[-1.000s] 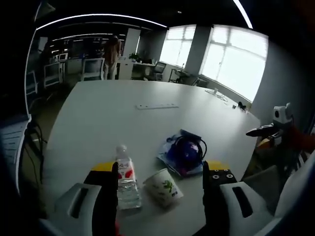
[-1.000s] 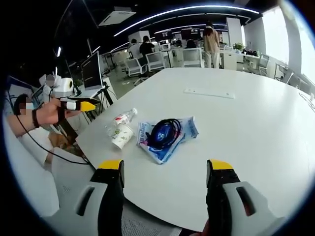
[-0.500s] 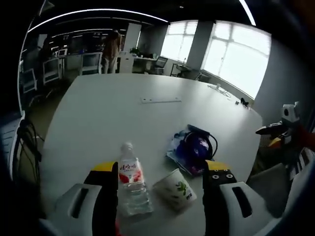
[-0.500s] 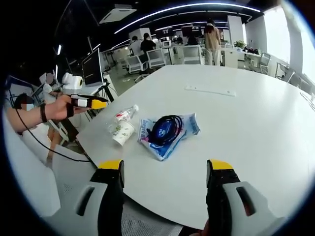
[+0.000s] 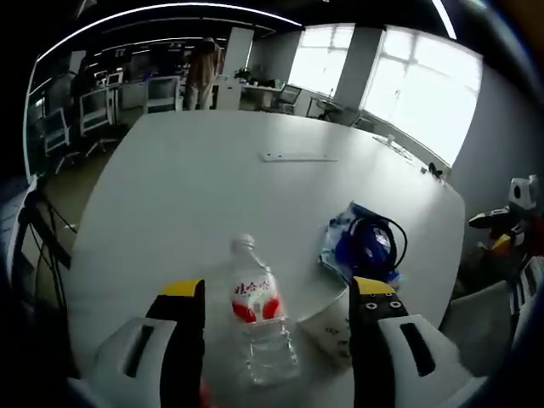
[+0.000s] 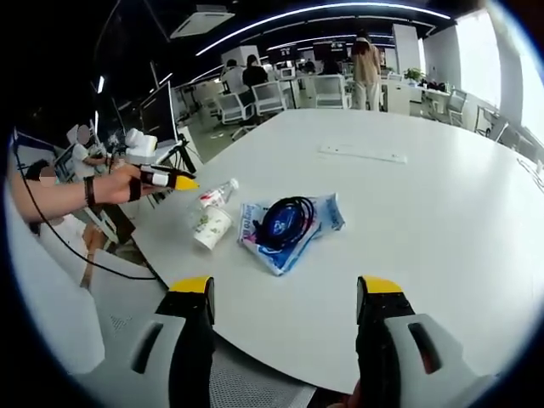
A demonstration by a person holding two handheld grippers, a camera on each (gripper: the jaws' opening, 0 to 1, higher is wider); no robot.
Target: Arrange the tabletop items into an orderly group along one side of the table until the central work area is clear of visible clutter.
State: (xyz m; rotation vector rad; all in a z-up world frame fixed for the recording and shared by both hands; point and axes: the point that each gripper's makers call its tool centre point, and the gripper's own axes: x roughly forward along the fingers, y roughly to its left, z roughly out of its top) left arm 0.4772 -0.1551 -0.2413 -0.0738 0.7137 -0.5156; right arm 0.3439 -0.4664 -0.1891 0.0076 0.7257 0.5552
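Observation:
A clear water bottle (image 5: 259, 323) with a red and white label lies on the white table (image 5: 187, 195), cap pointing away, seen between the jaws of my open left gripper (image 5: 278, 297). Beside it a white paper cup (image 5: 333, 325) lies on its side, partly behind the right jaw. Farther right is a blue packet (image 5: 350, 246) with a black coiled cable (image 5: 378, 242) on it. In the right gripper view the left gripper (image 6: 174, 180) hovers at the table edge over the bottle (image 6: 217, 195) and cup (image 6: 210, 227). My right gripper (image 6: 285, 310) is open, short of the packet (image 6: 289, 225).
A flat white strip (image 5: 297, 156) lies mid-table, also seen as a strip (image 6: 361, 154) in the right gripper view. The right gripper (image 5: 503, 223) shows off the table's right side. Office chairs, desks and people stand far behind. A person's forearm (image 6: 59, 200) holds the left gripper.
The left gripper has moved forward toward the bottle, which now sits larger and centred between its jaws. The cup has slid behind the right jaw. The right gripper view has barely shifted.

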